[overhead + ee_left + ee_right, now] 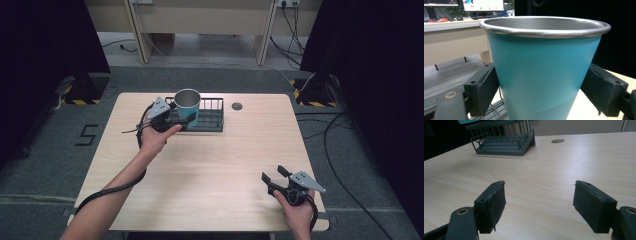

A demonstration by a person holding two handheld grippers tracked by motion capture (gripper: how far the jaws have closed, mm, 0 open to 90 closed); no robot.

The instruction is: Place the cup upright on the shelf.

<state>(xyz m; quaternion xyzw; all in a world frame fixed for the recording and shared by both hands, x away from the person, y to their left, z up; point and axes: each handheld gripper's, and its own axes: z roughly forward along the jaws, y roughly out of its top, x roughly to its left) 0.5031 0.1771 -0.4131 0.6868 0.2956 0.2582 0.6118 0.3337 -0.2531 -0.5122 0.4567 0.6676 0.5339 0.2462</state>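
Observation:
A teal cup (188, 105) with a bare metal rim stands upright at the left end of a dark wire rack (212, 119) at the back of the wooden table. My left gripper (185, 119) reaches it from the left. In the left gripper view the cup (544, 70) is close up, and the two black pads (484, 90) press against its sides. I cannot tell whether the cup's base rests in the rack or hangs just above it. My right gripper (274, 175) is held over the front right of the table, its jaws (539, 200) wide apart with nothing between them.
A small round cable hole (237, 106) lies right of the rack (504, 140). The bare wooden tabletop (225, 165) stretches between the two hands. Cables and dark stands lie on the floor beyond the table's right and left edges.

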